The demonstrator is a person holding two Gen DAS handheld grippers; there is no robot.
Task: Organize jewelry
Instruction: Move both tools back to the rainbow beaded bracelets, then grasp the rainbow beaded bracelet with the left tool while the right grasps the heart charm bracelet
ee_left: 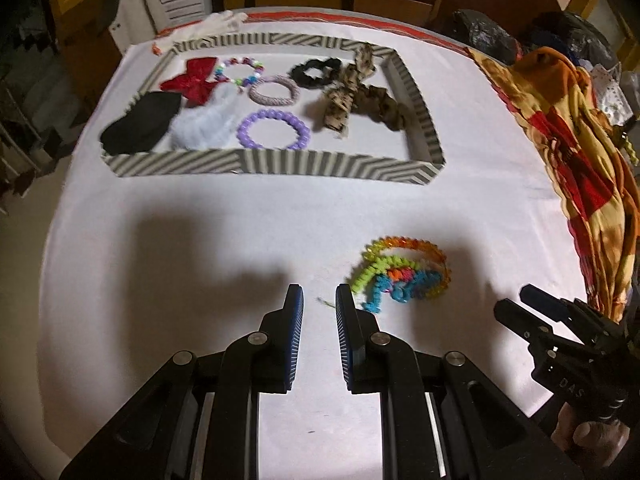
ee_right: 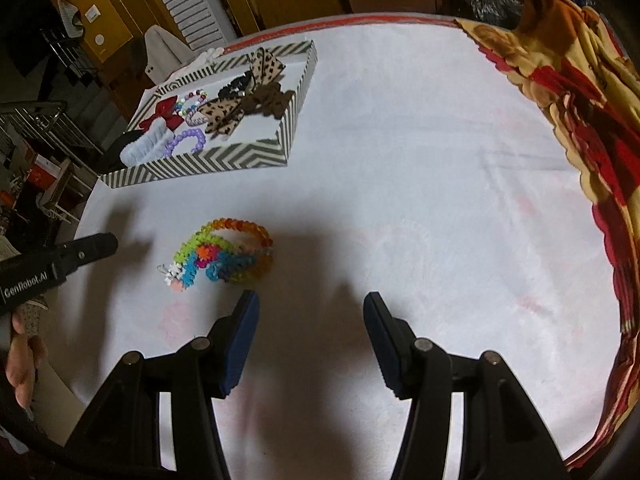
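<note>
Both grippers hang over the table's near edge with nothing in them: left gripper [ee_left: 319, 298] jaws a bit apart, right gripper [ee_right: 311, 304] spread wide. Colorful bracelet pile [ee_left: 404, 272] sits between them on the white tablecloth [ee_left: 240, 220]. Striped tray [ee_left: 276, 162], far-left side, holds scrunchies and bows.

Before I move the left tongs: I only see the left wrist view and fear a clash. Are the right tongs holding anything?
Observer: No. The right tongs stand wide open with nothing between them.
Operator: How near the bracelet pile?
Observer: One fingertip sits just beside the bracelet pile; whether it touches, I cannot tell.
Operator: Anything at the pile's end nearest my left tongs?
Observer: A small white and peach flower piece lies there, toward your left tongs.
</note>
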